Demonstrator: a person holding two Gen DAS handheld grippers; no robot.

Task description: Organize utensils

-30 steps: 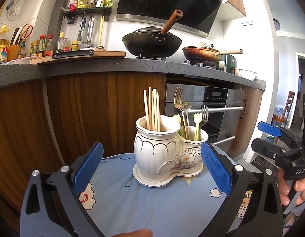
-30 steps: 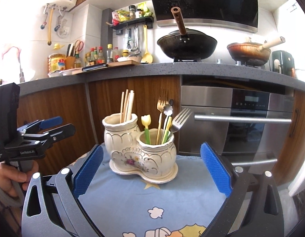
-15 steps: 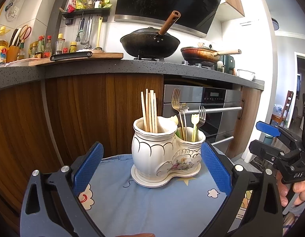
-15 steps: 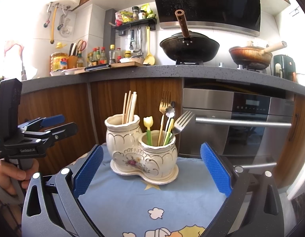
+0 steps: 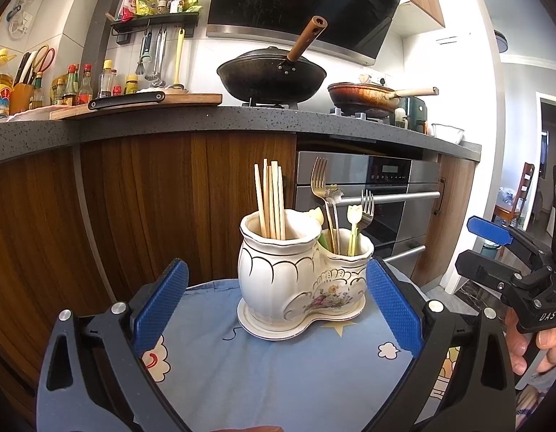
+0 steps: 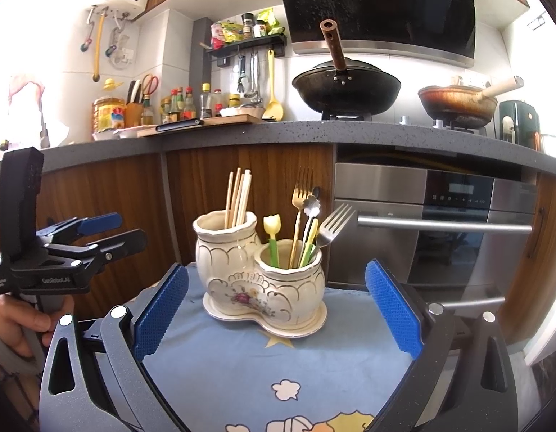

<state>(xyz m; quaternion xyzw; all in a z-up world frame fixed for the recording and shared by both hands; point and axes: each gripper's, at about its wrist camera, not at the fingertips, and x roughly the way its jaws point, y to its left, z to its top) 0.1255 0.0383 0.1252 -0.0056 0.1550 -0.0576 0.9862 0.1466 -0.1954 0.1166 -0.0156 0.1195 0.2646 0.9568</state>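
Observation:
A white double-cup ceramic utensil holder (image 5: 295, 280) (image 6: 260, 280) stands on a blue patterned cloth (image 5: 278, 367) (image 6: 263, 367). Its taller cup holds several wooden chopsticks (image 5: 270, 198) (image 6: 238, 196). Its lower cup holds a gold fork (image 5: 319, 183) (image 6: 301, 194), a silver fork (image 5: 366, 206) (image 6: 333, 223), a yellow tulip-topped utensil (image 5: 354, 216) (image 6: 271, 226) and a spoon. My left gripper (image 5: 276, 309) is open and empty, just short of the holder. My right gripper (image 6: 276, 309) is open and empty, also in front of it. Each gripper shows in the other's view, the right one (image 5: 493, 252) and the left one (image 6: 98, 230).
Wooden cabinets (image 5: 134, 198) and a steel oven (image 6: 439, 223) rise right behind the small table. A dark counter (image 5: 242, 118) above carries a wok (image 5: 272, 75), a pan (image 5: 364, 95), a cutting board and bottles. The cloth's edge lies close behind the holder.
Both views have shifted slightly; the holder sits a little lower and further left in the left wrist view. Both grippers stay open and empty.

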